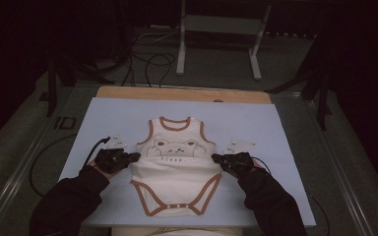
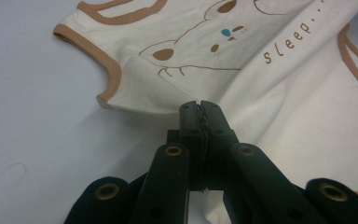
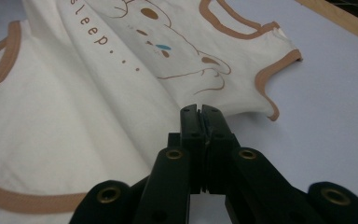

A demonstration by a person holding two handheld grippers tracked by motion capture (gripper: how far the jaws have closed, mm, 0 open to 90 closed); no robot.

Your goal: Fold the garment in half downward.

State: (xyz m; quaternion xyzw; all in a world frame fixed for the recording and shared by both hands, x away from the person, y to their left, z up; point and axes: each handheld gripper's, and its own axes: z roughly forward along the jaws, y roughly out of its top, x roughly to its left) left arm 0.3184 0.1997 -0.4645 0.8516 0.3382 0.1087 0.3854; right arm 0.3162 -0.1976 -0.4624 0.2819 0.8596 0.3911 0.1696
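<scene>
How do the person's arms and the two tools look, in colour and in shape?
Both forearms wear dark, almost black sleeves. Each hand holds a black tool: the left tool and the right tool. On top of each sits a pale three-cornered plate, and a dark cable trails off. Up close, the left tool has two black jaws on linked bars with brass-coloured rivets.

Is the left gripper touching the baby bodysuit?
Touching. In the left gripper view, the closed jaws of the left gripper pinch the side edge of the bodysuit, and the cloth puckers up into them.
</scene>
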